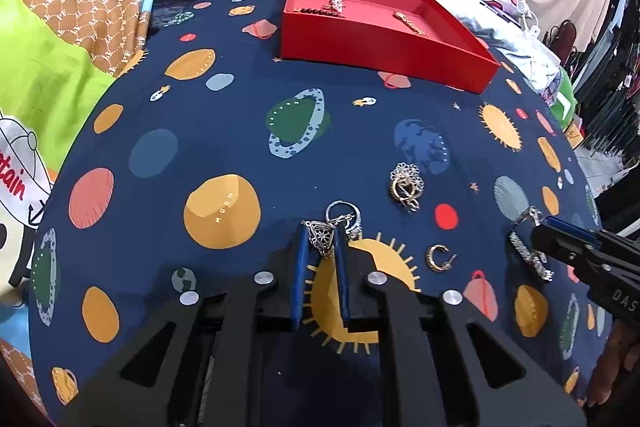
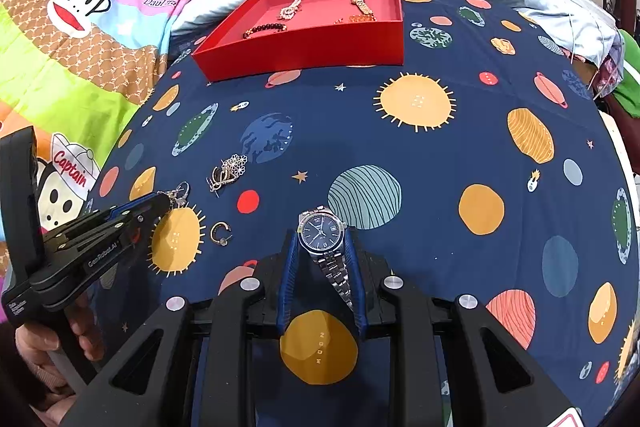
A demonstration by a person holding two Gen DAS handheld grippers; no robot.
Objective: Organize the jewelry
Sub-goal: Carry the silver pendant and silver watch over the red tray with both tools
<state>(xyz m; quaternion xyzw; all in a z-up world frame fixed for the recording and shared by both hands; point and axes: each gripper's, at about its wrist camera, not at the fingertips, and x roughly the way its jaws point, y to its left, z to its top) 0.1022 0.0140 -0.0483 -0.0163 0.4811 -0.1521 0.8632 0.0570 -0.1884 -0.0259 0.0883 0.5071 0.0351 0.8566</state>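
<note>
Here the right gripper (image 2: 322, 247) pinches a steel-link watch (image 2: 322, 227) with a dark blue dial above the planet-print cloth (image 2: 460, 155), lettered "MOON". The left gripper (image 1: 322, 243), marked "GenRobot.AI", clamps a filigree silver pendant (image 1: 320, 237). The red cardboard tray (image 2: 304, 55) sits beyond, holding beads.

box (image 2: 304, 47) at far side of the bedsheet (image 2: 460, 155), bracelet (image 2: 264, 28) and hair clip (image 2: 290, 9) in it | brooch (image 2: 228, 173) nearer, hoop earring (image 2: 221, 233) before it | watch (image 2: 324, 247) right of earring | keyring pendant (image 1: 322, 237) left of earring
</note>
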